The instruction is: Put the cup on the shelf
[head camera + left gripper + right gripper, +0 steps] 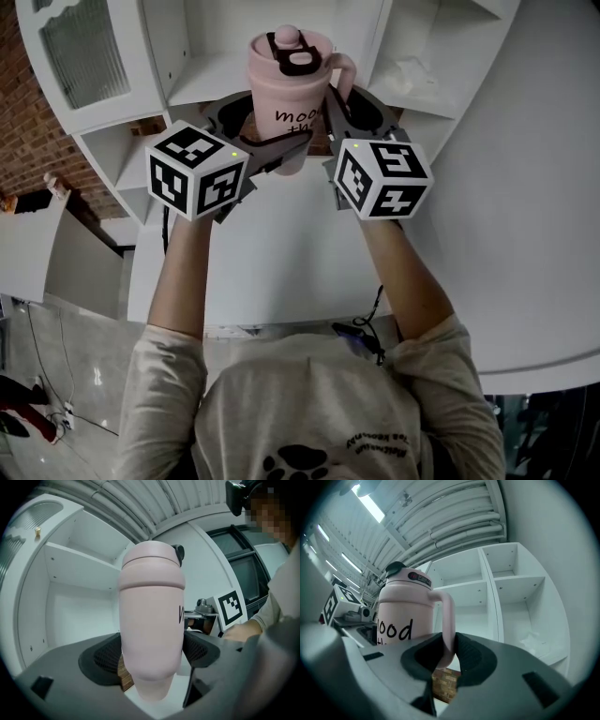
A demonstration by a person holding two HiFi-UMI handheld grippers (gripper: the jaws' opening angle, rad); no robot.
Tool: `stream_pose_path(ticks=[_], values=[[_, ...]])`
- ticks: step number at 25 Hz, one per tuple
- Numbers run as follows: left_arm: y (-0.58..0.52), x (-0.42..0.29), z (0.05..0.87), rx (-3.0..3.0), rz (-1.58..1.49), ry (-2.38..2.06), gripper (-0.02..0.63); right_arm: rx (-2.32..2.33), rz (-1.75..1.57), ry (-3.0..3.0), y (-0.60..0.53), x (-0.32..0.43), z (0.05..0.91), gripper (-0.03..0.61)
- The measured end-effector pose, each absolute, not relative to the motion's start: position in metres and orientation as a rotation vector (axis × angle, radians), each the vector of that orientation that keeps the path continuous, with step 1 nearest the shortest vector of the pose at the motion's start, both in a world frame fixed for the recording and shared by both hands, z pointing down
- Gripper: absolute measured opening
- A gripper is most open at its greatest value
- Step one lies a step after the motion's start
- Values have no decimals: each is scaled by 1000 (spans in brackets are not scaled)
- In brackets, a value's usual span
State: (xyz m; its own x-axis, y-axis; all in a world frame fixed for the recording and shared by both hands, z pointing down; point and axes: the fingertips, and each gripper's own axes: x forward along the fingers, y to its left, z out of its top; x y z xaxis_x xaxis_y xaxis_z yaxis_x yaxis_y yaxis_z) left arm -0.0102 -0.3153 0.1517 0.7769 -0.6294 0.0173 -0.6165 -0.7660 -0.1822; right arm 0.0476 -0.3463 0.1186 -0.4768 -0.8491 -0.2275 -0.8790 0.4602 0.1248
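Grey sleeves (169,384) at 6 o'clock. Left gripper (152,651) jaws clamp body of pink lidded plastic cup (286,89), right gripper (449,656) jaws pinch handle (449,616); cup aloft at 12 o'clock, before white shelf (520,578). Rigid, probably slick, light.

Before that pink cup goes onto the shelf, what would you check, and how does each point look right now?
1. Is the left gripper shut on the body of the cup? Ok.
2. Is the right gripper shut on the handle? Ok.
3. Is the cup upright with its lid on? Ok.
4. Is the shelf open towards the cup, with no door in the way? Ok.
5. Is the cup high enough to clear the shelf board? Cannot tell.
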Motion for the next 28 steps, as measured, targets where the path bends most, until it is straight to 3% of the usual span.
stream_pose_path(ticks=[28], values=[[-385, -13, 65, -2777, -157, 961, 413, -1486, 404, 2526, -413, 46, 30, 82]])
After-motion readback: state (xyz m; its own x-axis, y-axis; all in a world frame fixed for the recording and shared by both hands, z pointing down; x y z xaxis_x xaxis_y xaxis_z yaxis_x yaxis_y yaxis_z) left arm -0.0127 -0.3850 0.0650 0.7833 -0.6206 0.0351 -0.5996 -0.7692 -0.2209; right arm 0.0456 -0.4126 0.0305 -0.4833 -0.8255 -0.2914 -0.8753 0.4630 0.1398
